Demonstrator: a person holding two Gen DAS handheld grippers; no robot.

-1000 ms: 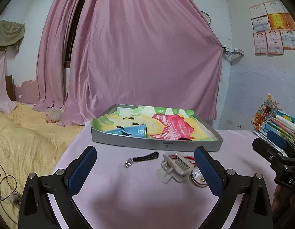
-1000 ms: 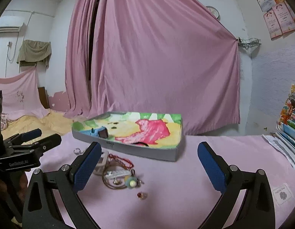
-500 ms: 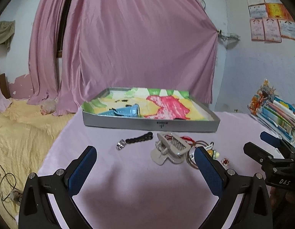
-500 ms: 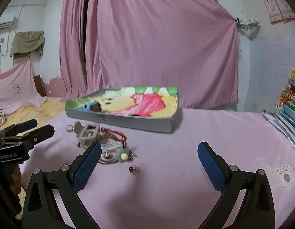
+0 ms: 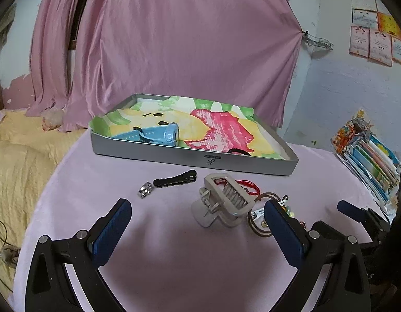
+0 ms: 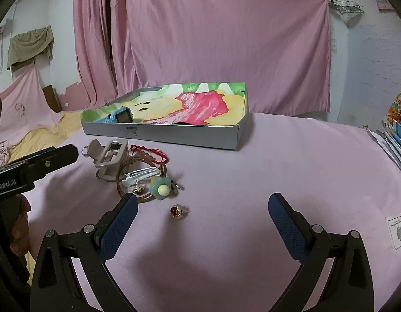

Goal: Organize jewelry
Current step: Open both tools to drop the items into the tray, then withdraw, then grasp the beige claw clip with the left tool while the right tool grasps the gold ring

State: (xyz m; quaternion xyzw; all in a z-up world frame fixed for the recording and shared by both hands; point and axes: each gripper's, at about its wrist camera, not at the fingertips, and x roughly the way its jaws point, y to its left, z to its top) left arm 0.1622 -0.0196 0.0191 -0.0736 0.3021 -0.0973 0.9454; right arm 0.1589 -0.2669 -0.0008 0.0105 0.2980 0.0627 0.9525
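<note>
A grey tray (image 5: 174,153) (image 6: 190,135) lined with a bright painted sheet stands at the back of the pink table and holds a blue watch (image 5: 159,135) (image 6: 121,116). In front of it lie a beige hair claw (image 5: 224,200) (image 6: 111,156), a black hair clip (image 5: 174,178), a small silver piece (image 5: 145,189), a red cord bracelet (image 6: 148,152), a white clip (image 6: 140,175), a green flower charm (image 6: 161,188) and a red-stone ring (image 6: 177,211). My left gripper (image 5: 198,217) is open just short of the claw. My right gripper (image 6: 201,214) is open around the ring.
Stacked books and papers (image 5: 369,161) sit at the table's right edge. A pink curtain (image 5: 187,52) hangs behind the tray. Yellow bedding (image 5: 16,161) lies off the table's left side. A white label (image 6: 399,231) lies on the cloth at the right.
Both grippers have tilted down and come closer to the table. The claw and the jewelry pile now sit nearer the fingers; the ring lies between the right fingers. Both stay open.
</note>
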